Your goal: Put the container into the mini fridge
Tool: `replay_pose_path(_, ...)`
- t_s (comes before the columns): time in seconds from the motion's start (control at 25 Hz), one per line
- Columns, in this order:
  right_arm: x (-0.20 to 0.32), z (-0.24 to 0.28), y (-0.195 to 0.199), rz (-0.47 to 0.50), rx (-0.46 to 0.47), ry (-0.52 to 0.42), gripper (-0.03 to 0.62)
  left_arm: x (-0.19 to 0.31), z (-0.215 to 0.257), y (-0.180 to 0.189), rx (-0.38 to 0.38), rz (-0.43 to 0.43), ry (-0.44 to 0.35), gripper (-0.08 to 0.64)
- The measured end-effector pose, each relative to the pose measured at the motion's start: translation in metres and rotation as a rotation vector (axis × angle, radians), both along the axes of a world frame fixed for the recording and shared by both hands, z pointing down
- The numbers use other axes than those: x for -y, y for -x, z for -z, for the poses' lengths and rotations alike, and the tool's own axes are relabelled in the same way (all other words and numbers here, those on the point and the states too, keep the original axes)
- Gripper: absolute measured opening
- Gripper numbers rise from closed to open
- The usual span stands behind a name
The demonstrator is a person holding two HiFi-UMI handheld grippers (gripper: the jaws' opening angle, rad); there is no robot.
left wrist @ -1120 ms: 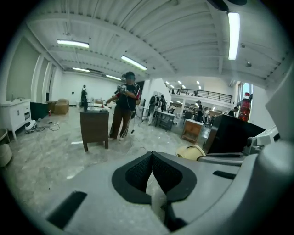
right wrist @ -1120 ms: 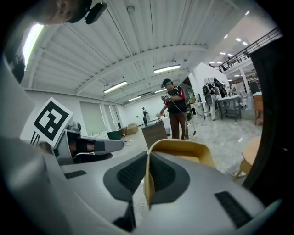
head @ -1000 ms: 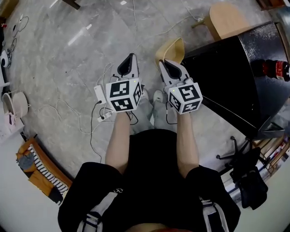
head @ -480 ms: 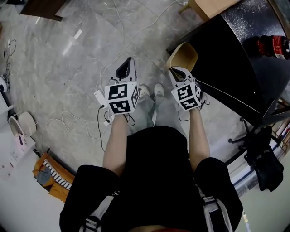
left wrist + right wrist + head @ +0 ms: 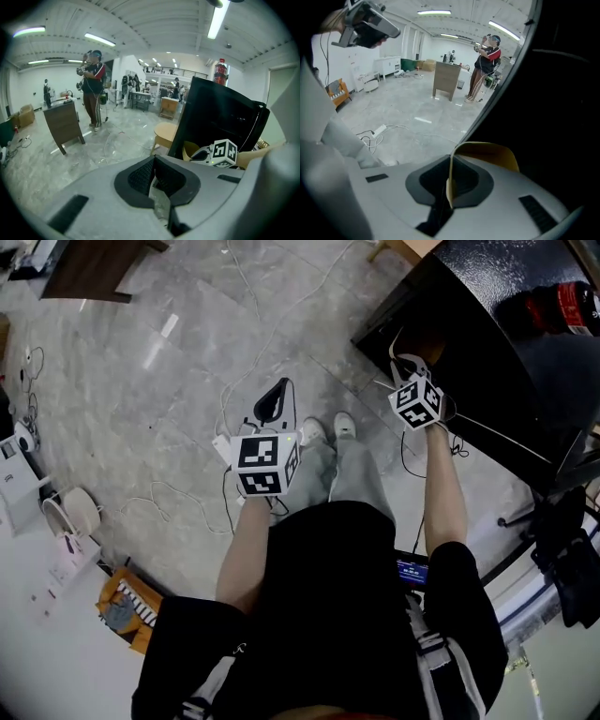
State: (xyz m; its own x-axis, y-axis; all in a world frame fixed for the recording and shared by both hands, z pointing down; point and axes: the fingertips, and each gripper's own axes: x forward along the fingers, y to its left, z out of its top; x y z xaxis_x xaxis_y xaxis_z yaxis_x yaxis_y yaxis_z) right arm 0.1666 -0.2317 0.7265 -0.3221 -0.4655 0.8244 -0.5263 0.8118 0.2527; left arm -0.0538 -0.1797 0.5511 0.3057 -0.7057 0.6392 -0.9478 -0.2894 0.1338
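Observation:
The black mini fridge (image 5: 506, 362) stands open at the right. My right gripper (image 5: 405, 364) reaches into its dark opening. In the right gripper view that gripper (image 5: 449, 187) is shut on the thin rim of the tan container (image 5: 487, 152), which hangs at the fridge's edge with the dark inside (image 5: 553, 117) beyond it. The left gripper view shows the container (image 5: 191, 150) beside the right gripper's marker cube, in front of the fridge (image 5: 220, 117). My left gripper (image 5: 273, 401) hangs over the floor, left of the fridge, shut with nothing in it (image 5: 153, 161).
Red bottles (image 5: 562, 301) stand on top of the fridge. A power strip and white cables (image 5: 225, 442) lie on the grey floor near the feet. A brown cabinet (image 5: 89, 273) stands at the far left and a chair base (image 5: 530, 517) at the right. A person (image 5: 93, 89) stands far off.
My right gripper has carried the container forward and to the right, from beside the fridge into its opening. The left gripper has stayed back over the floor, still shut.

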Motion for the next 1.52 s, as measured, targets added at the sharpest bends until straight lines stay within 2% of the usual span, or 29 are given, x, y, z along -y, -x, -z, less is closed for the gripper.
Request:
replay_pose_path(0.36, 0.036, -0.057, -0.031, 0.002, -0.108, 0.002, 0.021, -0.022, -0.01, 0.001, 0.061, -0.049, 0.039, 0.005)
replay_pose_path(0.6, 0.055, -0.056, -0.035, -0.026, -0.139, -0.06, 0.025, -0.033, -0.011, 0.007, 0.087, -0.045, 0.055, 0.005)
replay_pose_path(0.68, 0.055, -0.053, -0.035, -0.043, -0.132, -0.067, 0.131, -0.033, -0.008, 0.006, 0.088, -0.045, 0.046, 0.005)
replay_pose_path(0.76, 0.053, -0.045, -0.034, -0.074, -0.119, -0.073, 0.137, -0.031, -0.003, 0.005, 0.085, -0.041, 0.034, 0.005)
replay_pose_path(0.88, 0.047, -0.027, -0.029, -0.166, -0.031, -0.102, 0.114, -0.029, 0.004, 0.003, 0.067, -0.019, 0.013, 0.005)
replay_pose_path(1.0, 0.037, 0.015, -0.011, -0.277, 0.118, -0.144, 0.049, -0.024, 0.014, 0.003, 0.045, 0.017, -0.025, 0.005)
replay_pose_path(1.16, 0.031, 0.074, 0.025, -0.338, 0.333, -0.182, 0.026, -0.014, 0.029, 0.006, 0.009, 0.092, -0.092, 0.005)
replay_pose_path(1.32, 0.026, 0.142, 0.083, -0.286, 0.503, -0.228, 0.02, -0.01, 0.049, 0.023, -0.018, 0.181, -0.166, 0.005)
replay_pose_path(1.52, 0.02, 0.228, 0.149, -0.164, 0.639, -0.266, 0.015, -0.006, 0.086, 0.057, -0.06, 0.307, -0.278, 0.005)
